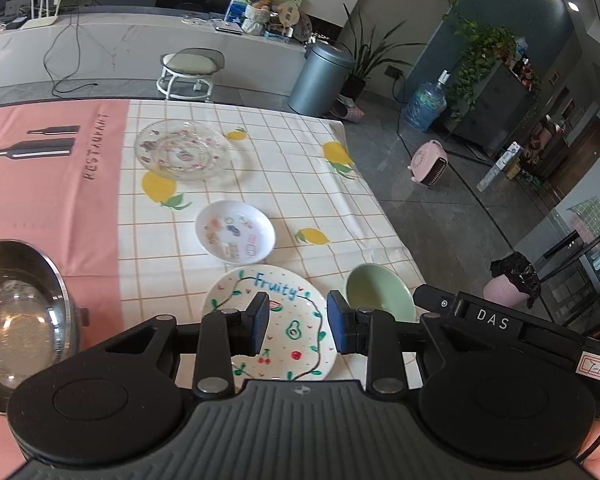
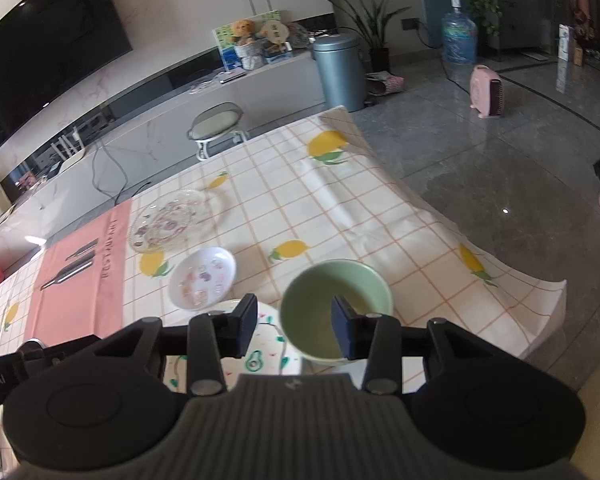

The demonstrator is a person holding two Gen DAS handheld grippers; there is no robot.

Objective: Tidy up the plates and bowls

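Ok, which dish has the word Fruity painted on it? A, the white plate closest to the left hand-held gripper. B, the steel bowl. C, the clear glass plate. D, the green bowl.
A: blue "Fruity" lettering runs across the white plate lying just beyond the open left hand-held gripper, among painted fruit.

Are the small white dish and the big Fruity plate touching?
Apart. The left wrist view shows a strip of tablecloth between the small white dish and the Fruity plate.
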